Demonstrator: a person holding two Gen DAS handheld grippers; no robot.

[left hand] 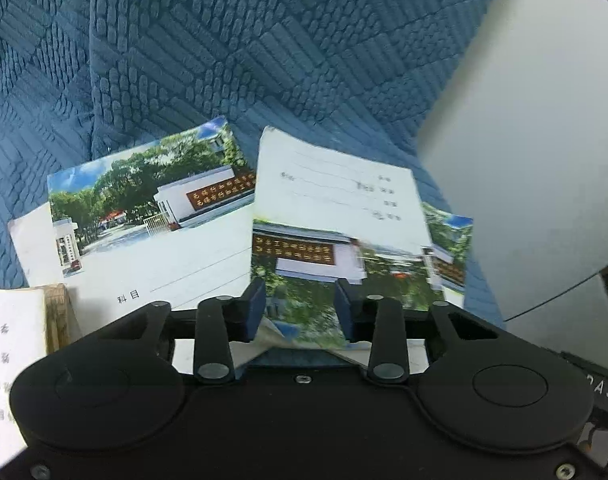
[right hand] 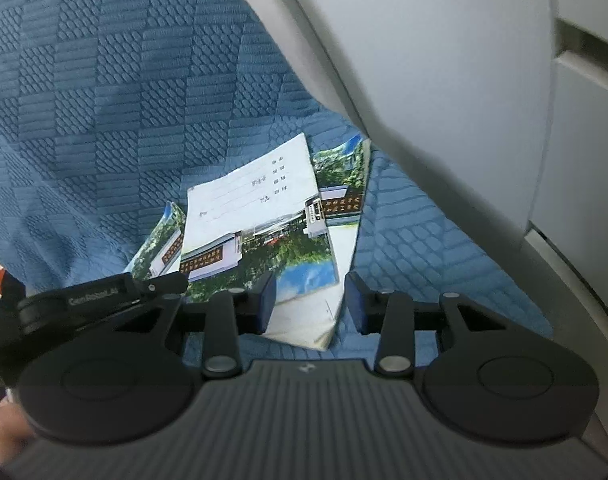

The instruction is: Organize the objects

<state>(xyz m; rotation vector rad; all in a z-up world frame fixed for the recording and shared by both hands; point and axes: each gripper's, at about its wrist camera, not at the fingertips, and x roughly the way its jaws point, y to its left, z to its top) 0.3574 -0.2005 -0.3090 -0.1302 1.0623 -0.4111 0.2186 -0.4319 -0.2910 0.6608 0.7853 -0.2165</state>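
Note:
Several thin exercise books with a photo of a school gate on the cover lie on a blue quilted cloth. In the left wrist view one book [left hand: 155,220] lies flat at left, and another book [left hand: 336,220] lies over a third [left hand: 450,248]. My left gripper [left hand: 299,308] is open, its blue pads either side of the near edge of the top book. In the right wrist view the same top book [right hand: 255,220] lies on two others [right hand: 344,184]. My right gripper [right hand: 310,304] is open over its near corner. The left gripper [right hand: 103,292] shows at left.
The blue quilted cloth [left hand: 223,60] covers the surface and rises behind. A white curved panel [left hand: 544,140] stands at right, also in the right wrist view [right hand: 424,60]. A worn brownish book with a white cover [left hand: 19,336] lies at the far left.

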